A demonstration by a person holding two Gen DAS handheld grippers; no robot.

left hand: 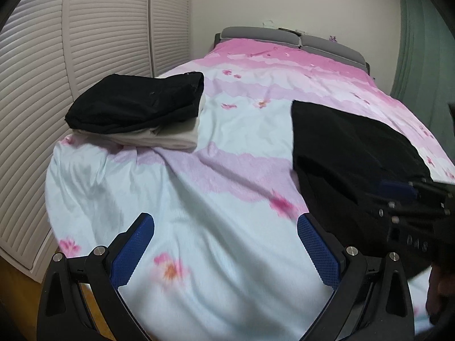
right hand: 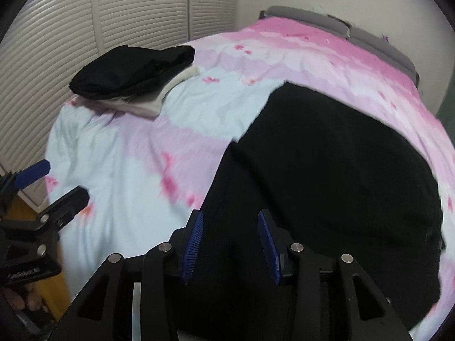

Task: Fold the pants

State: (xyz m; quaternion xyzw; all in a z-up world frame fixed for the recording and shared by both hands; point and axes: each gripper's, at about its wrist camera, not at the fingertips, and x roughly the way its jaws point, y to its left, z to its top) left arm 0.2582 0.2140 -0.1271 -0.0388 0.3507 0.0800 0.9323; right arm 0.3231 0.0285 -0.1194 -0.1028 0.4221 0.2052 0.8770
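Black pants point(right hand: 327, 170) lie spread over the right half of the bed, folded over with a straight edge toward the headboard; they also show at the right of the left wrist view point(left hand: 349, 153). My right gripper point(right hand: 230, 216) hovers over their near part, open, blue pads apart with nothing pinched between them. My left gripper point(left hand: 226, 220) is wide open above bare bedcover, left of the pants. Each gripper shows in the other's view: the right gripper point(left hand: 389, 199) at the right edge, the left gripper point(right hand: 57, 182) at the left edge.
A stack of folded clothes point(left hand: 136, 105), black on top of white, sits at the bed's far left. The pink and pale blue flowered bedcover point(left hand: 227, 142) is wrinkled. Louvered wardrobe doors point(left hand: 85, 42) stand close on the left, a grey headboard point(left hand: 284, 35) at the far end.
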